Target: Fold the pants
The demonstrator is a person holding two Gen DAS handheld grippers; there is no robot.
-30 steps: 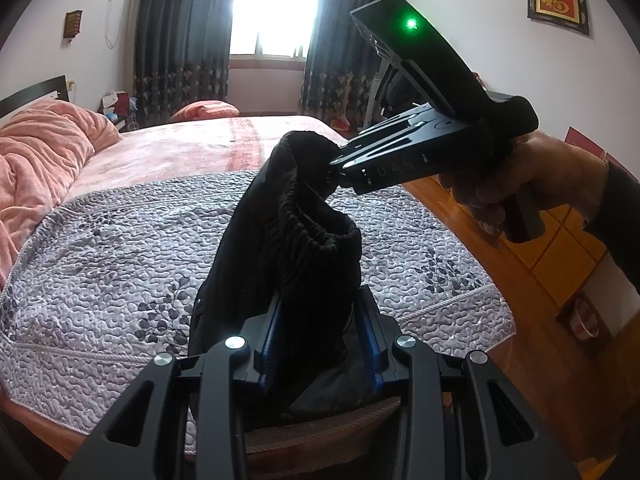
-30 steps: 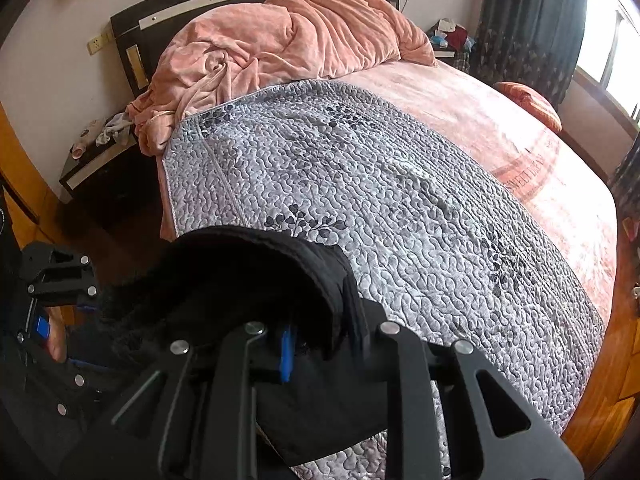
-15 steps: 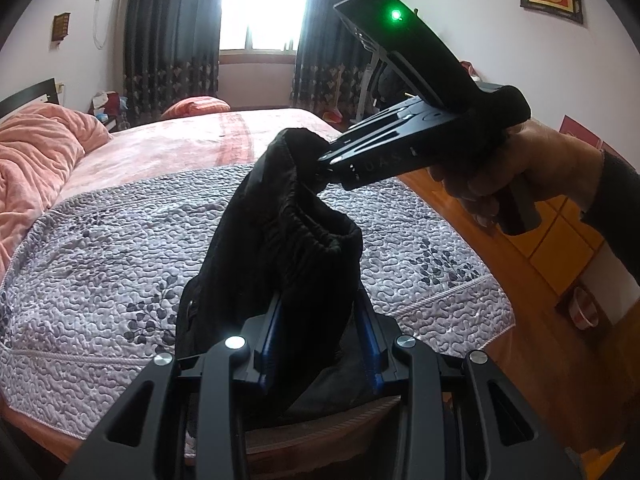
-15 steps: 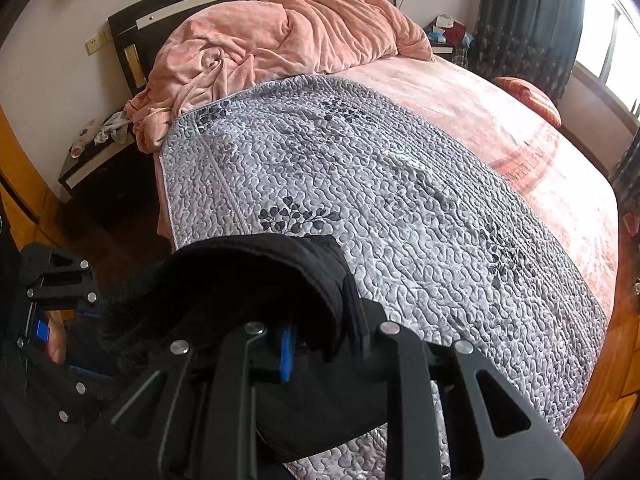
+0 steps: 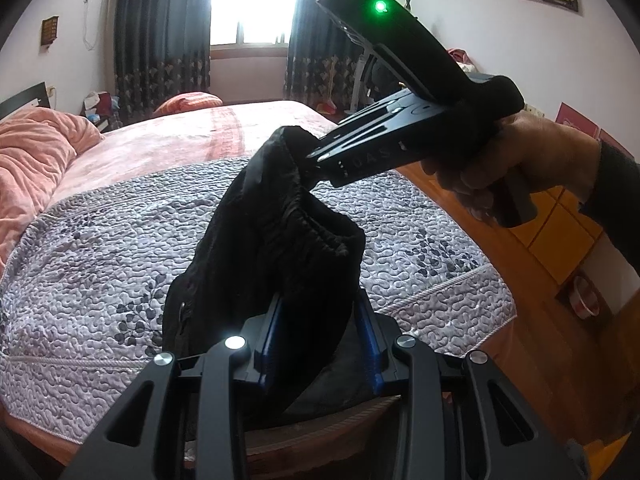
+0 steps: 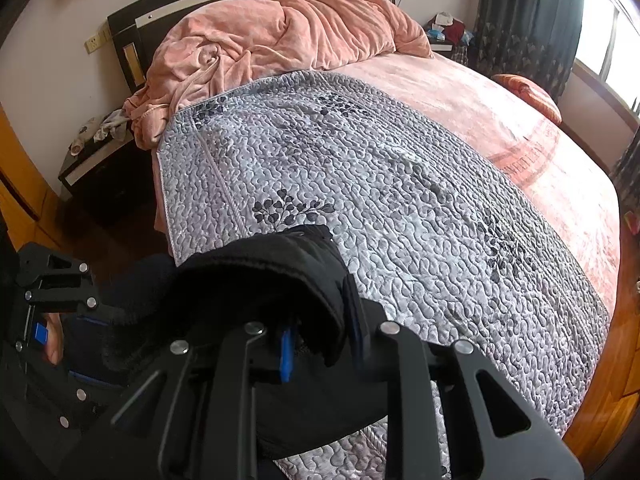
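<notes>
Black pants (image 5: 280,240) with a gathered elastic waistband hang bunched in the air over the near edge of the bed. In the left wrist view my left gripper (image 5: 318,336) is shut on a thick fold of the fabric, its blue pads pressing from both sides. Higher up and to the right, a hand holds my right gripper (image 5: 306,156), whose tip is shut on the waistband's top edge. The right wrist view shows the pants (image 6: 260,280) draped over and clamped between the right gripper's fingers (image 6: 286,350). The legs hang out of sight below.
The bed carries a grey quilted cover (image 6: 400,200) over a pink sheet (image 6: 520,140). A crumpled pink blanket (image 6: 280,40) lies at the headboard. A dark nightstand (image 6: 92,160) stands beside the bed, and wooden floor (image 5: 540,360) runs along its right side.
Both grippers have sunk a little toward the bed, carrying the pants along. Both grips look the same as before.
</notes>
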